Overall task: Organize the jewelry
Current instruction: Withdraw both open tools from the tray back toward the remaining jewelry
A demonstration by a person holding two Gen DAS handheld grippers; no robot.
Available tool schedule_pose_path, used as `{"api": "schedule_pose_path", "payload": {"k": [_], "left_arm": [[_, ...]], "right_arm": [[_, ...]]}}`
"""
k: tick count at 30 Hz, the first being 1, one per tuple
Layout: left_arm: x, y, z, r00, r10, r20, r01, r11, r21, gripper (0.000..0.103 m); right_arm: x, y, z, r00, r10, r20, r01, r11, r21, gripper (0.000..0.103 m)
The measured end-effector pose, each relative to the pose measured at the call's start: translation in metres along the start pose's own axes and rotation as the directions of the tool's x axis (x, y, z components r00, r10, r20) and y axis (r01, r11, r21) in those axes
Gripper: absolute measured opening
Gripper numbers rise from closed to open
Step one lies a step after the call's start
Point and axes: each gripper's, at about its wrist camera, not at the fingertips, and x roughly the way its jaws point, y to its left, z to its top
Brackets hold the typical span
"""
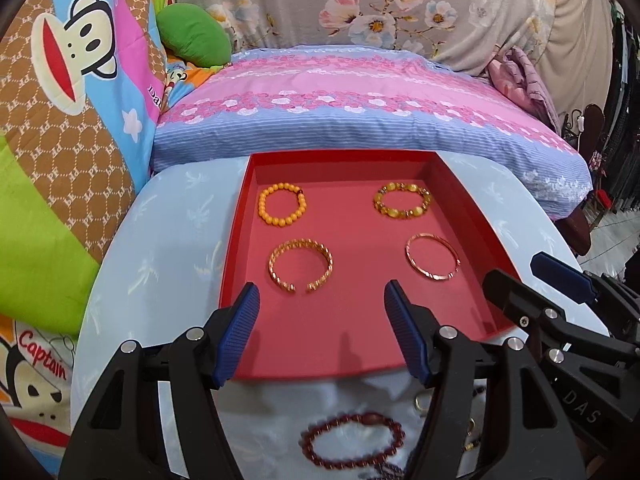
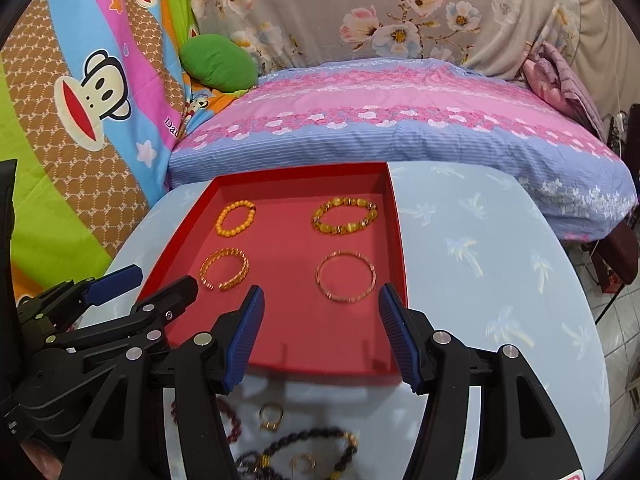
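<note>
A red tray [image 1: 344, 332] [image 2: 304, 344] lies on the pale blue table and holds an orange bead bracelet [image 1: 283, 204] [image 2: 236, 217], a yellow bead bracelet [image 1: 403, 201] [image 2: 345, 215], a gold cuff bangle [image 1: 301, 266] [image 2: 224, 269] and a thin rose-gold bangle [image 1: 433, 256] [image 2: 346, 277]. My left gripper [image 1: 320, 300] is open over the tray's near part, nothing between its fingers. My right gripper [image 2: 320, 300] is open too, near the thin bangle. A dark red bead bracelet [image 1: 356, 446], a gold ring [image 2: 272, 416] and a dark bead bracelet [image 2: 316, 452] lie loose on the table in front of the tray.
The round table [image 2: 500, 280] has a pale blue cloth with palm prints. Behind it is a pink and blue pillow [image 1: 360, 100], a green cushion [image 1: 192, 36] and cartoon-print bedding [image 1: 60, 100]. In the left wrist view the right gripper [image 1: 536, 288] shows at the right edge.
</note>
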Motion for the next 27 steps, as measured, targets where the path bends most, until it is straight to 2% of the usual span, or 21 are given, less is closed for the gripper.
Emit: {"api": "schedule_pose_path", "payload": {"k": [8,13,20,27], "left_arm": [[-0.025,-0.012,-0.031,1.0,-0.001,0.009,0.0,1.0,0.011,0.061],[-0.033,-0.021,-0.055,1.0,0.023,0.016,-0.024,0.999,0.042,0.063],[-0.026,-0.014,-0.081,0.999,0.036,-0.022,-0.036,0.999,0.002,0.063],[-0.004,0.004,-0.095,0.995,0.058,-0.08,-0.061,0.998,-0.034,0.063]], "right_arm": [[-0.028,-0.006,-0.035,1.0,0.021,-0.012,-0.021,0.999,0.036,0.058],[-0.037,-0.01,-0.06,1.0,-0.005,-0.02,0.006,0.999,0.039,0.058],[-0.026,-0.019,-0.09,0.996,-0.051,-0.076,0.054,0.998,0.041,0.058],[-0.01,-0.022,-0.101,0.991,-0.083,-0.103,0.087,0.996,0.034,0.056]]}}
